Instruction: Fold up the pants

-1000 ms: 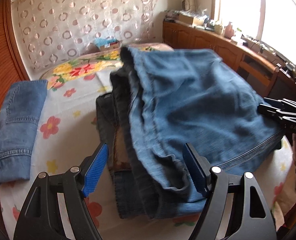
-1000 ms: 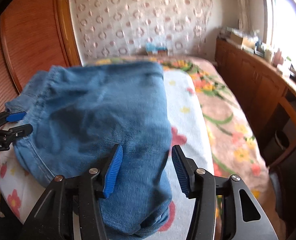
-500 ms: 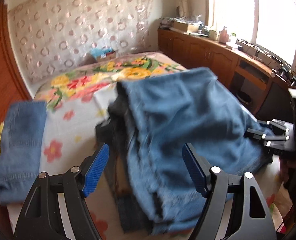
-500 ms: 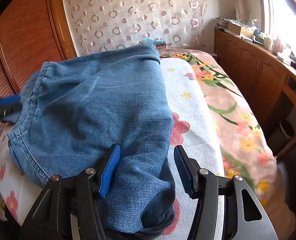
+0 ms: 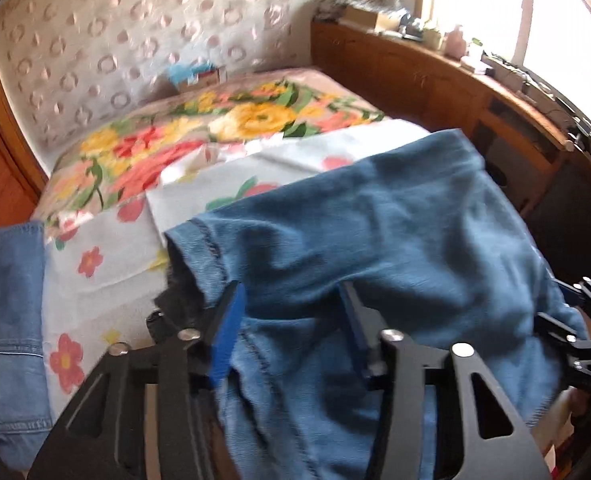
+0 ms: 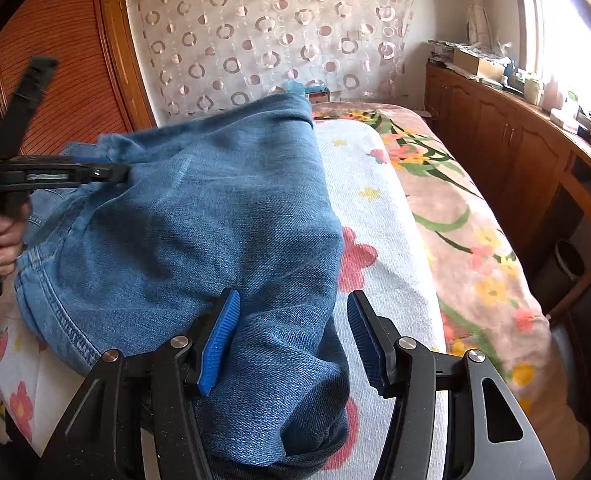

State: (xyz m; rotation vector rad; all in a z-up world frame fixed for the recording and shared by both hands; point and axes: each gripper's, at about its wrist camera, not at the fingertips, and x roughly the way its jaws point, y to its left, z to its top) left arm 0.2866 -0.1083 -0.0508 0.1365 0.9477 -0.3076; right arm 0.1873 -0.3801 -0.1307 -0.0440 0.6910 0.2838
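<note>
Blue jeans lie bunched on the flowered bed, over darker cloth. My left gripper is open, its blue pads on either side of a fold of denim near the hem. In the right wrist view the jeans spread across the white flowered towel. My right gripper is open, astride the near end of the jeans. The left gripper shows there at the far left, at the jeans' edge.
A second folded pair of jeans lies at the left of the bed. A wooden cabinet with clutter runs along the right under the window. A wooden headboard and patterned curtain stand behind.
My left gripper has moved forward and down into the denim, and its jaws are narrower than before. The jeans have settled lower on the bed. My right gripper has hardly moved.
</note>
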